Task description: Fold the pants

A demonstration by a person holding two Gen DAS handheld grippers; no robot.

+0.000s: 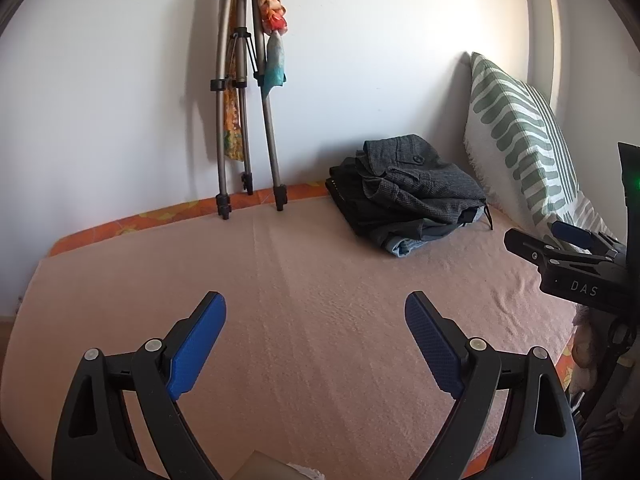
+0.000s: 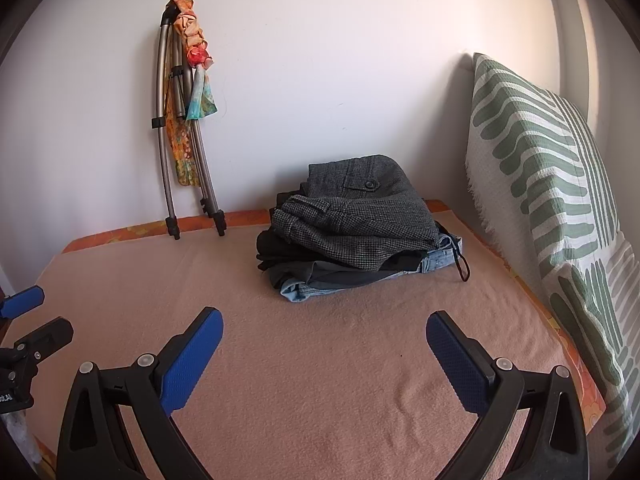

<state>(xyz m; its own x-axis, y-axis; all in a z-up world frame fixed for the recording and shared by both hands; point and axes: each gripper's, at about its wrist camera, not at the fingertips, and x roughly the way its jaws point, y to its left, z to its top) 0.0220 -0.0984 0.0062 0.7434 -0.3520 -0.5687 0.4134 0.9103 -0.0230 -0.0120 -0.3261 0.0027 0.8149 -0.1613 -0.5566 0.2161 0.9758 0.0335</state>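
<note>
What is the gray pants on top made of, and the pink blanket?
The top gray pants look like woven wool-type cloth, matte, with a tiny checked weave. The pink blanket looks like soft fleece or terry, fuzzy and dull. I can't be sure of either.

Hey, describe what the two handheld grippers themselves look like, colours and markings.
Both the left gripper and right gripper have matte black frames with silver rivets and textured blue fingertip pads. White letters "DAS" mark the right gripper's body; a green light glows near it.

**Two wrist views, side by side over the bed**

Both cameras look forward and slightly down across the pink blanket point(image 1: 320, 280) toward the wall. Both show the clothes pile point(image 2: 352, 224), tripod point(image 1: 244, 100) and pillow point(image 2: 552, 184); the right view sits nearer the pile.
</note>
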